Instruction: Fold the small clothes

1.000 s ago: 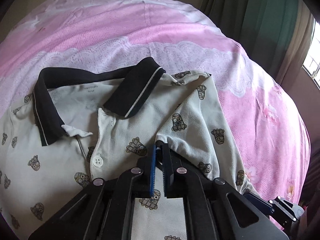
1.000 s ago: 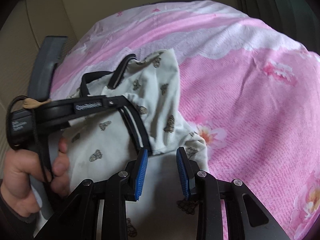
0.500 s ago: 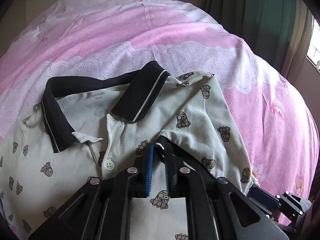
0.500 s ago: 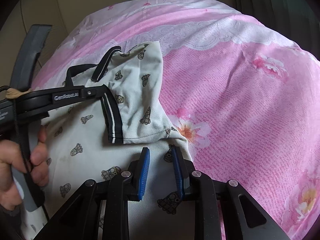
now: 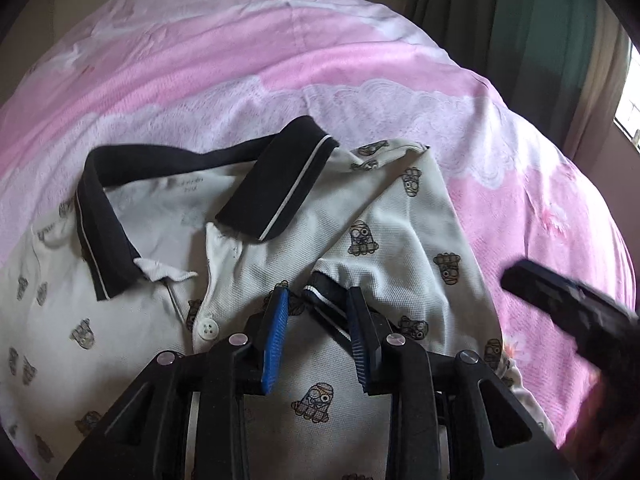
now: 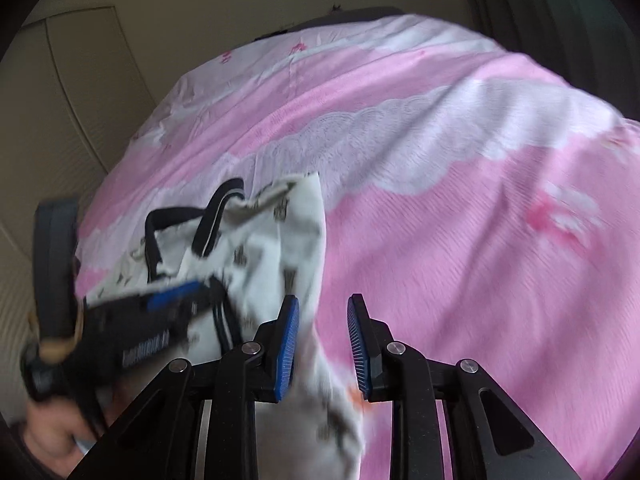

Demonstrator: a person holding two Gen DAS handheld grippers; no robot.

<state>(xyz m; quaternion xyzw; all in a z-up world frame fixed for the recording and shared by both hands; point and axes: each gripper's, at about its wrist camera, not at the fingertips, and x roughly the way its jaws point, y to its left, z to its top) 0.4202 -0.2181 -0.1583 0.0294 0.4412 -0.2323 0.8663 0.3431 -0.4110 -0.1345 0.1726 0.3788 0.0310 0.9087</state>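
Note:
A small white polo shirt (image 5: 240,280) with a black collar (image 5: 276,192) and cartoon prints lies on the pink bedspread (image 5: 240,60). Its right sleeve (image 5: 400,256) is folded inward over the chest. My left gripper (image 5: 318,312) is open just above the sleeve's striped cuff (image 5: 326,300), holding nothing. My right gripper (image 6: 322,320) is open and empty above the shirt's right edge (image 6: 304,248); this view is motion-blurred. The left gripper shows in the right wrist view (image 6: 176,300), and the right gripper's body shows in the left wrist view (image 5: 568,304).
The bedspread (image 6: 440,200) spreads far beyond and right of the shirt. Green curtains (image 5: 520,20) and a window (image 5: 630,100) stand at the far right. A beige wall or headboard (image 6: 80,100) lies left of the bed.
My left gripper has opened and let go of the sleeve cuff, which now lies on the chest. My right gripper has opened wider and swung up and right, away from the shirt.

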